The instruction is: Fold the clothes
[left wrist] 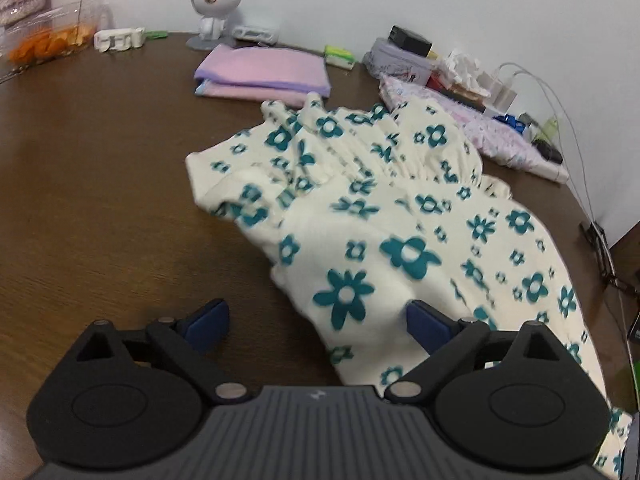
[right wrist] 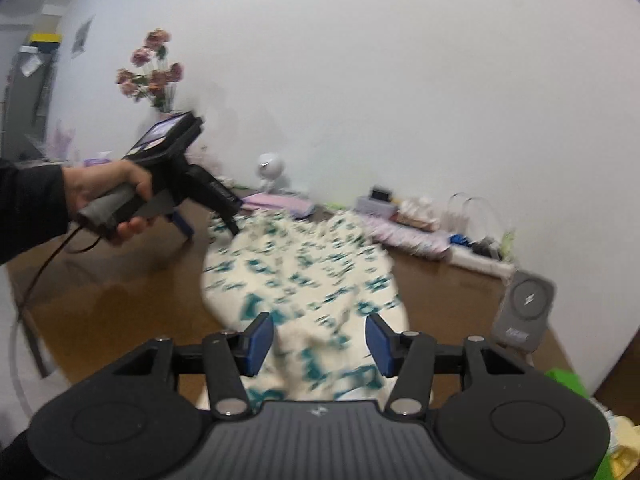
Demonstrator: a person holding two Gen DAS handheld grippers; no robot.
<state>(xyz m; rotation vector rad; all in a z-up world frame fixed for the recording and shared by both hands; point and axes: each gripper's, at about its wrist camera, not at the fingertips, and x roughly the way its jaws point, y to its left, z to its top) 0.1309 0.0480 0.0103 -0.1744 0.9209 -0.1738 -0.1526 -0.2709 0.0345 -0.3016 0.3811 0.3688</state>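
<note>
Both my left gripper (left wrist: 318, 322) and right gripper (right wrist: 319, 342) stand released, leaving the floral garment (left wrist: 400, 220) heaped on the table (left wrist: 100, 200), ready for regrasping.

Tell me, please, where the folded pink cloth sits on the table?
In the left wrist view the folded pink cloth lies at the table's far edge, just beyond the flowered garment and before the white round-headed figurine.

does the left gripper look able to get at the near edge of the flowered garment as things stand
Probably yes: the left gripper is wide open with the flowered garment edge already lying between its fingers, and only bare table beside it; nothing blocks the way.
</note>
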